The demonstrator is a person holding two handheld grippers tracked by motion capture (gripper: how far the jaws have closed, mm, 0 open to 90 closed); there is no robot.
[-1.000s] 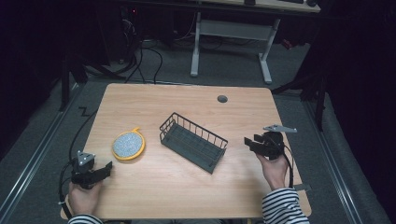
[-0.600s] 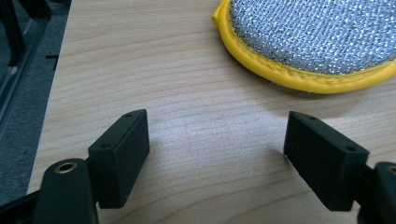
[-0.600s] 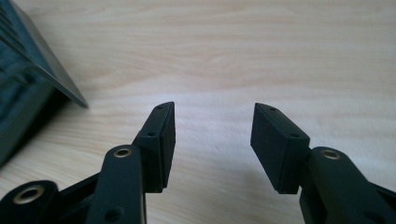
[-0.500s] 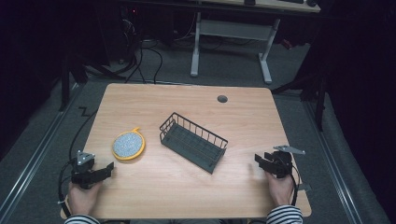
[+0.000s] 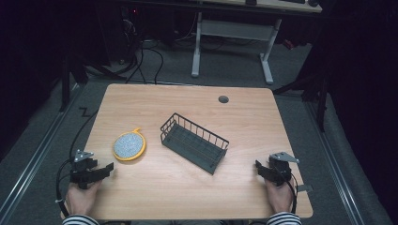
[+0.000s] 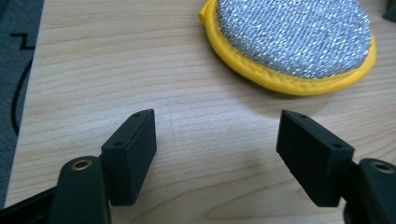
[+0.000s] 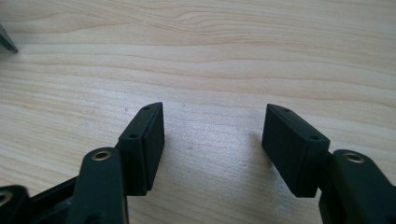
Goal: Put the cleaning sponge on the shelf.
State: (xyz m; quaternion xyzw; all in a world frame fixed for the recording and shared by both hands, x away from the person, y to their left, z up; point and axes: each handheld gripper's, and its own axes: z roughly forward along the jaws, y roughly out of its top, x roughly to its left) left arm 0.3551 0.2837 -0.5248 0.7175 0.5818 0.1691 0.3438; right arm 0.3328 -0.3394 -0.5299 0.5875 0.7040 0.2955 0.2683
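since the earlier frames the right gripper (image 5: 264, 169) has dropped from mid-right of the high view, beside the basket's end, down to the lower right corner of the bench (image 5: 187, 197), while the left gripper (image 5: 104, 169) has stayed put at the lower left. both now sit low at the near edge, each in a hand whose striped sleeve enters from the bottom of the frame, a posture that reads as parked and ready rather than mid-reach. in the right gripper view its fingers (image 7: 144, 144) stand wide apart over bare wood, holding nothing. in the left gripper view the fingers (image 6: 130, 154) are equally wide and empty, and they point at the round scrubber (image 6: 294, 39), silver mesh with a yellow rim, lying flat just ahead in the upper right of that frame; that aim suggests the scrubber is the thing to be picked. in the high view the scrubber (image 5: 129, 145) lies left of centre, near but apart from the black wire basket (image 5: 195, 143), which sits at an angle in the middle, open side up, a likely place to drop it. farther off, a small round hole (image 5: 223, 99) marks the bench's far edge.
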